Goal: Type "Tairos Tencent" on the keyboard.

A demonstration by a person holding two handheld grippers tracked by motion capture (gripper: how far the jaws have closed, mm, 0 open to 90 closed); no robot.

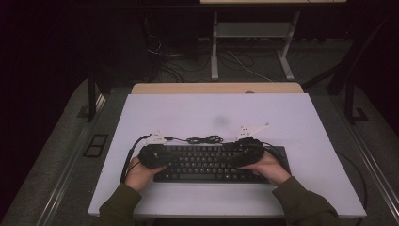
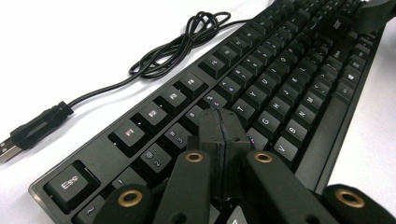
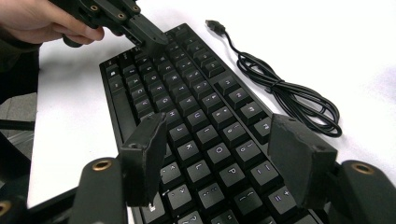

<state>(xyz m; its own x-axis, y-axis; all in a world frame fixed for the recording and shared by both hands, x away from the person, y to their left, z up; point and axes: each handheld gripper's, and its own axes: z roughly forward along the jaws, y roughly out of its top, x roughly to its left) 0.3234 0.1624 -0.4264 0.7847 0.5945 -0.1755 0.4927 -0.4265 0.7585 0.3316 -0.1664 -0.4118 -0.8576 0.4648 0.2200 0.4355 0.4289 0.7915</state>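
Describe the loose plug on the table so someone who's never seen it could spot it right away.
Start at the black keyboard on the white table. Its thin black cable lies coiled just behind the top key row. Follow it towards the Esc corner: the plug is the flat metal-tipped USB end lying loose on bare table.

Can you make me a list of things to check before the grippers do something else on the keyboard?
1. Is the keyboard lying flat on the table? Ok, it lies flat with keys facing up.
2. Are the left gripper jaws closed? Ok, they are pressed together with nothing between them, tips over the keys near the left end.
3. Are the right gripper jaws open? Ok, they stand apart above the keys at the right end, holding nothing.
4. Is the cable out of the way? Ok, it lies coiled on the table behind the keyboard.
5. Is the USB plug plugged in? Not ok, it lies loose on the table.
6. Is a key being pressed? Cannot tell.
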